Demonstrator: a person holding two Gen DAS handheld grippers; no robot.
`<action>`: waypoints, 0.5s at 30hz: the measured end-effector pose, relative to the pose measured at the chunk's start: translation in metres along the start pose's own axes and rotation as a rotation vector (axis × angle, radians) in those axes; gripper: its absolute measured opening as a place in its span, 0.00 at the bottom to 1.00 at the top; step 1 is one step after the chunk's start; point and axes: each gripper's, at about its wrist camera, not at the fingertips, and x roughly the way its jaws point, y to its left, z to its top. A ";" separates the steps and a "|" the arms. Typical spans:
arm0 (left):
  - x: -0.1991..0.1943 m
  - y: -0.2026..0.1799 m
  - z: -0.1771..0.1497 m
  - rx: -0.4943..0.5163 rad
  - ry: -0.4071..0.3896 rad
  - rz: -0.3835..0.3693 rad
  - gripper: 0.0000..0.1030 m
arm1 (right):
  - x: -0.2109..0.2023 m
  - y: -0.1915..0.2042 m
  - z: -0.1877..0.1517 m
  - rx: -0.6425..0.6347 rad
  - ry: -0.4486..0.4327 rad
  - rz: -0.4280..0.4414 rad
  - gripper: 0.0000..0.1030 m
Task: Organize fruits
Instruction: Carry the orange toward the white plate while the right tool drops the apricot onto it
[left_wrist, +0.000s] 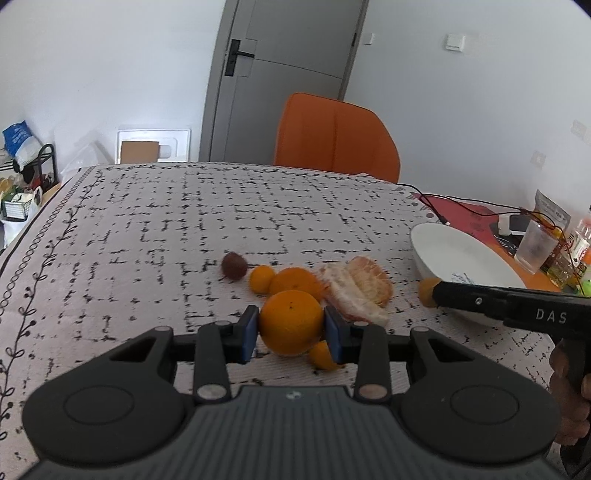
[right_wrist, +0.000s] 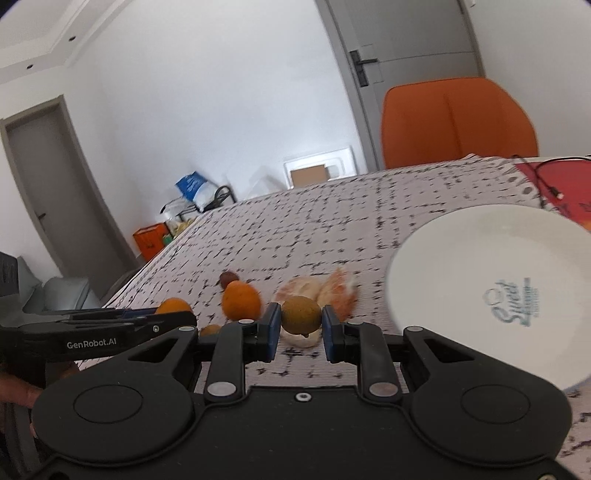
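My left gripper (left_wrist: 291, 332) is shut on a round orange (left_wrist: 291, 321), its blue pads pressing both sides, low over the patterned cloth. Behind it lie a second orange (left_wrist: 295, 282), a small mandarin (left_wrist: 261, 278), a dark brown fruit (left_wrist: 233, 265) and peeled citrus segments (left_wrist: 358, 291); a small orange fruit (left_wrist: 323, 356) sits under the held one. My right gripper (right_wrist: 300, 325) is shut on a small yellow-brown fruit (right_wrist: 301, 315), beside the white plate (right_wrist: 491, 288). The plate (left_wrist: 461, 258) holds no fruit.
An orange chair (left_wrist: 336, 136) stands at the table's far edge. Right of the plate are a red mat with cables (left_wrist: 461, 206), a clear cup (left_wrist: 535, 247) and bottles (left_wrist: 580, 243). The table's left edge (left_wrist: 33, 229) drops to floor clutter.
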 end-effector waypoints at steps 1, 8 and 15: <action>0.001 -0.003 0.000 0.003 0.002 -0.002 0.36 | -0.002 -0.003 0.000 0.006 -0.007 -0.006 0.21; 0.011 -0.026 0.004 0.035 0.006 -0.023 0.36 | -0.022 -0.025 -0.001 0.033 -0.046 -0.047 0.21; 0.018 -0.045 0.008 0.065 0.003 -0.037 0.36 | -0.034 -0.044 -0.003 0.060 -0.072 -0.082 0.21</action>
